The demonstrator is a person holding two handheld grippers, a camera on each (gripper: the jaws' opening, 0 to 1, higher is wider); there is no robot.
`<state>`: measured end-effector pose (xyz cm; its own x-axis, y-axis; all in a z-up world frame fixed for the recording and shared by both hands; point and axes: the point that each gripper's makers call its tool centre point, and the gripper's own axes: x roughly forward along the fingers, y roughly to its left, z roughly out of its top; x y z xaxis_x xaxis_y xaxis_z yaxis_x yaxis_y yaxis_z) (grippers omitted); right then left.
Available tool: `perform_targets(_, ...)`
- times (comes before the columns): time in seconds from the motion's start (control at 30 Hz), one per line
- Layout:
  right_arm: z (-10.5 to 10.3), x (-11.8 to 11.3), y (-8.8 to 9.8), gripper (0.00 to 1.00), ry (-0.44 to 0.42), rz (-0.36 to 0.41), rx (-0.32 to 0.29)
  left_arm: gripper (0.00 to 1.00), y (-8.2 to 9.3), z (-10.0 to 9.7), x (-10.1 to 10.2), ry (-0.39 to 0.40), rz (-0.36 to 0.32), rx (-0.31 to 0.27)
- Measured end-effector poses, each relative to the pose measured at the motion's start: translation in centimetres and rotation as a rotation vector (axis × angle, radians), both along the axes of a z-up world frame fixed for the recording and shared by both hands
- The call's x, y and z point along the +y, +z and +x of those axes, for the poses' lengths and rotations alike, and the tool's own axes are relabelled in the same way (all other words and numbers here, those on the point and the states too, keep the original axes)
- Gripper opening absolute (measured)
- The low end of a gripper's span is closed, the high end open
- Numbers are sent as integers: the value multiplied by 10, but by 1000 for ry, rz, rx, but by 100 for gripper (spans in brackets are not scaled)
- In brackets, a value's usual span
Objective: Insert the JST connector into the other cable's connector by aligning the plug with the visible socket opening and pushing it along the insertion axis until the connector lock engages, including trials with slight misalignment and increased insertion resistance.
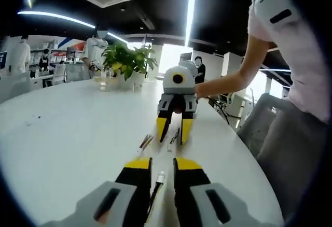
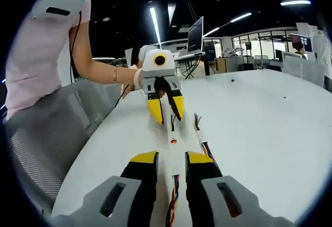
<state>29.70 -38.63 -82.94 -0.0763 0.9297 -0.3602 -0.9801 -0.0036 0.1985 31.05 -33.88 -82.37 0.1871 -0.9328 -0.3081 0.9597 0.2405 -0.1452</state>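
Observation:
My left gripper point(image 1: 162, 166) rests low over the white table point(image 1: 67, 149), jaws apart. A white JST connector point(image 1: 161, 177) on a black wire lies in the gap between them. Facing it, my right gripper point(image 1: 175, 129) stands tip-down on the table, a thin cable point(image 1: 173, 135) between its yellow jaws. From the other side, my right gripper point(image 2: 171, 158) is open around a multicoloured cable point(image 2: 173, 188) that ends in a white connector point(image 2: 173, 139). The left gripper point(image 2: 166, 110) faces me there, a black wire point(image 2: 175, 109) looping through its jaws. The two connectors lie apart.
A spare cable point(image 1: 144, 143) with coloured wires point(image 2: 200, 133) lies beside the grippers. A potted plant point(image 1: 128, 62) stands at the table's far end. A person's arm point(image 1: 228, 79) and a grey chair point(image 2: 52, 133) are at the table's edge. People stand in the background.

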Motion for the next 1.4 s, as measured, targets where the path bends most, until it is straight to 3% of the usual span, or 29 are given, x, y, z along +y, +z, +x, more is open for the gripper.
perform_targets(0.03,0,0,-2,18,0,-4,2,9,-5,1,1,20,30,-6)
perform_targets(0.27,4,-6,-11,16,7,-26,-4,8,-14,2,3,30,64,-18)
perform_targets(0.37,4,-10,-11,18,4,-18,22,8,-15,2,3,30,71,-23)
perform_targets(0.53,4,-16,-12,17,-2,-33,-18,8,-21,-4,0,8,89,-25)
perform_targets(0.7,8,-19,-14,8,-17,-15,-14,4,-19,-5,-2,46,26,-31)
perform_targets(1.07,10,-16,-17,5,-17,0,-58,1,-18,-9,3,38,8,-19)
perform_targets(1.3,0,-10,-19,4,10,1,-85,0,-18,-6,4,47,7,-12)
perform_targets(1.4,0,-8,-18,4,-1,-2,-73,0,-17,-5,5,69,-19,43)
